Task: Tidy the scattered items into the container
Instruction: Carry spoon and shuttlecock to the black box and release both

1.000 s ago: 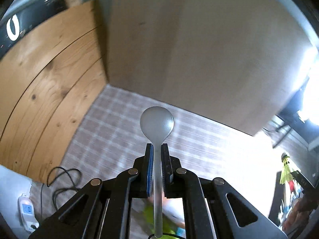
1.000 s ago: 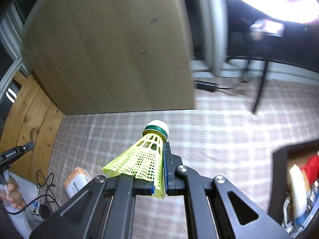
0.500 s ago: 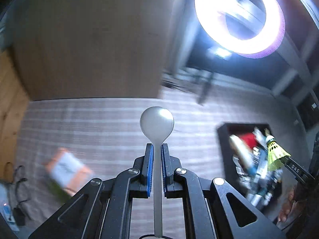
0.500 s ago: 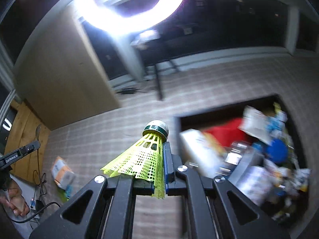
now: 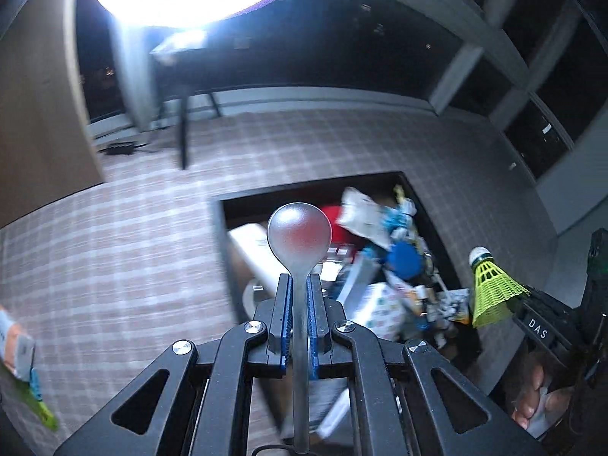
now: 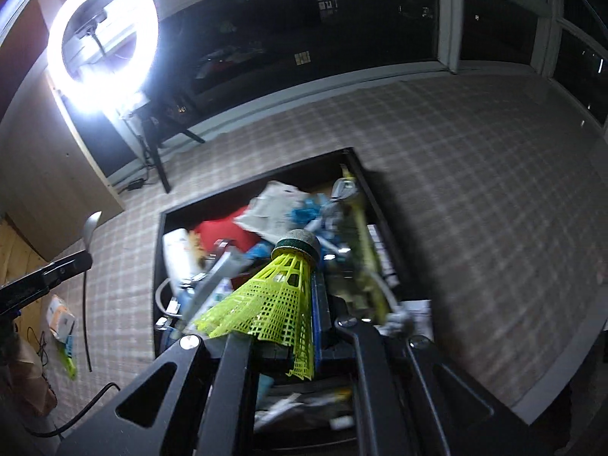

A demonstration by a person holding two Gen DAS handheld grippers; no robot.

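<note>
Left wrist, spoon [image 5: 299, 233] clamped, shuttlecock [image 6: 277, 296] clamped

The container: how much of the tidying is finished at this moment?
Done: the black container already holds many items. In hand: the left gripper grips a spoon, the right gripper a yellow shuttlecock. Left: releasing both, and an orange-white packet lying on the carpet.

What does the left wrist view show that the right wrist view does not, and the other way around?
Only the left wrist view shows the left gripper up close, shut on the spoon, whose bowl faces the camera. Only the right wrist view shows the whole ring light and the right gripper shut on the yellow shuttlecock. Both show the full black container, the checked carpet and the orange packet left on the floor.
</note>
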